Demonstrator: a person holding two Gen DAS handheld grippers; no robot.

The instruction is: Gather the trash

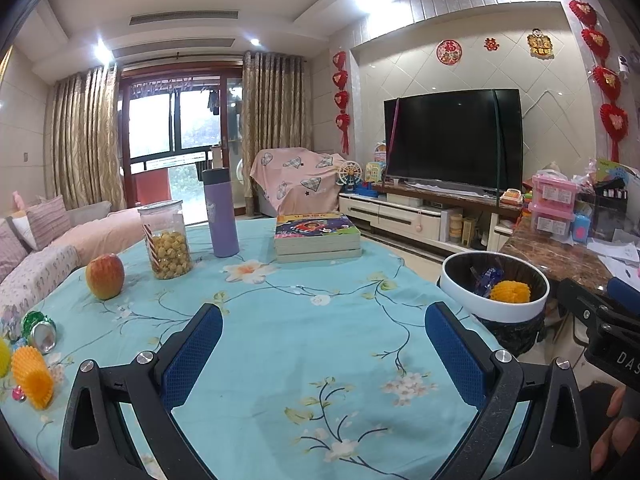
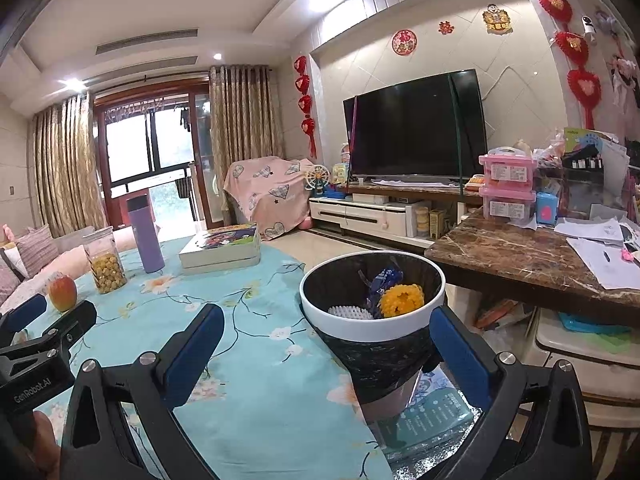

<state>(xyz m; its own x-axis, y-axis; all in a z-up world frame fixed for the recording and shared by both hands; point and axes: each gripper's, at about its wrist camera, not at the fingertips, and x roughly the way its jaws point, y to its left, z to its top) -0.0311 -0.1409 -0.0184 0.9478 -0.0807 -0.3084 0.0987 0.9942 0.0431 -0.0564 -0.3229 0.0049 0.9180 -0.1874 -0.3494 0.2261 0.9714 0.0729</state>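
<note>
A white-rimmed trash bin (image 2: 320, 312) with a black liner stands off the table's right edge; it also shows in the left wrist view (image 1: 456, 292). It holds a yellow foam net (image 2: 401, 298), a blue wrapper (image 2: 382, 280) and a white foam net (image 2: 350, 312). On the table's left edge lie an orange foam net (image 1: 32, 376) and a crushed green can (image 1: 40, 330). My left gripper (image 1: 324, 356) is open and empty over the tablecloth. My right gripper (image 2: 326, 360) is open and empty, just in front of the bin.
On the floral tablecloth (image 1: 300, 320) stand an apple (image 1: 105, 276), a popcorn jar (image 1: 166, 240), a purple flask (image 1: 220, 212) and stacked books (image 1: 316, 236). A cluttered marble side table (image 2: 520, 260) is to the right, behind the bin. A sofa (image 1: 48, 240) lies left.
</note>
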